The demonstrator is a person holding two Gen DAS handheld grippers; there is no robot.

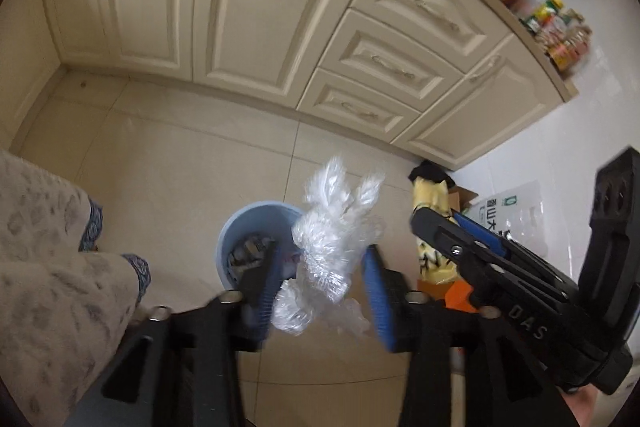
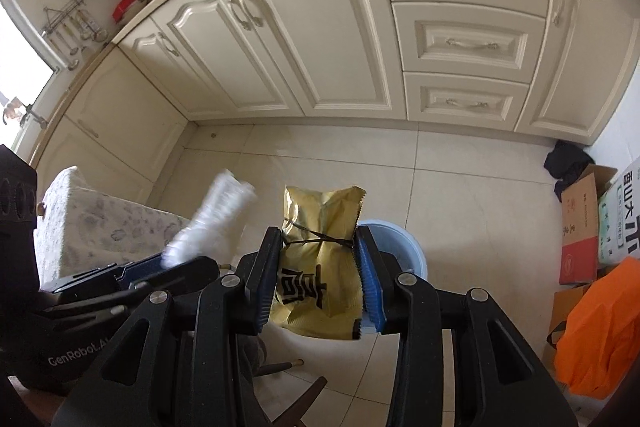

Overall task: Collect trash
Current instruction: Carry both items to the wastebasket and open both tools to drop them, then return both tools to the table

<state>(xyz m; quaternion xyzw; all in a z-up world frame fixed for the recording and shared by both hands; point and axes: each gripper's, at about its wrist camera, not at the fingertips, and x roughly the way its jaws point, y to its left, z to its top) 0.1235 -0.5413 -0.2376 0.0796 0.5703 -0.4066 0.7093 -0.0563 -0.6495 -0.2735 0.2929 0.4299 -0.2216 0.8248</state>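
A crumpled clear plastic bag point(image 1: 340, 195) hangs between the blue pads of my left gripper point(image 1: 322, 251). The jaws stand apart and do not clamp it. Directly below it is a light blue bin point(image 1: 244, 223) with scraps inside. My right gripper point(image 2: 318, 235) is shut on a gold bag point(image 2: 320, 203) with black characters, tied with a thin cord, and holds it over the front of the blue bin point(image 2: 408, 247). In the right wrist view the left gripper point(image 2: 168, 267) sits at the left with the plastic bag point(image 2: 216, 219) sticking up.
Cream cabinets point(image 2: 320, 39) and drawers point(image 2: 468, 45) run along the back above a pale tiled floor point(image 2: 312, 167). Cardboard boxes point(image 2: 580, 235), an orange bag point(image 2: 600, 327) and a black cloth point(image 2: 568, 163) crowd the right corner. A person's patterned trouser leg point(image 1: 48, 267) is at the left.
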